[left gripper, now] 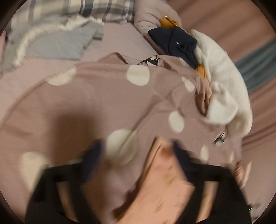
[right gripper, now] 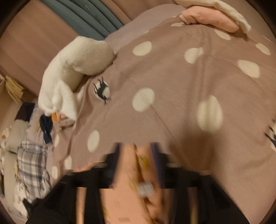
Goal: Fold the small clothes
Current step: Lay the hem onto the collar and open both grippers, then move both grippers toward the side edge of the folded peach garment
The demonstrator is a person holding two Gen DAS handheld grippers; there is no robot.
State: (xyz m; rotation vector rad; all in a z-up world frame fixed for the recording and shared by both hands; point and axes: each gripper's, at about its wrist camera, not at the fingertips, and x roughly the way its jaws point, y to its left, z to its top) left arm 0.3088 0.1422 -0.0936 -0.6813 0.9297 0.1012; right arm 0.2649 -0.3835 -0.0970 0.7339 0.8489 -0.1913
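Note:
A small pink garment [left gripper: 165, 179] with a faint yellow print hangs between the dark fingers of my left gripper [left gripper: 136, 151]. The jaws stand wide apart, so I cannot tell whether they pinch the cloth. The same pink garment [right gripper: 131, 186], with a white label, sits between the fingers of my right gripper [right gripper: 136, 155], which is shut on it. Both views are blurred by motion. Both grippers hover over a mauve blanket [left gripper: 103, 96] with cream dots, which also shows in the right wrist view [right gripper: 181, 77].
A white plush goose [left gripper: 224, 89] and a dark navy garment [left gripper: 174, 43] lie at the blanket's edge. A grey-blue folded cloth [left gripper: 57, 41] and a plaid pillow [left gripper: 86, 8] lie farther off. Another pink cloth [right gripper: 207, 19] lies far on the blanket.

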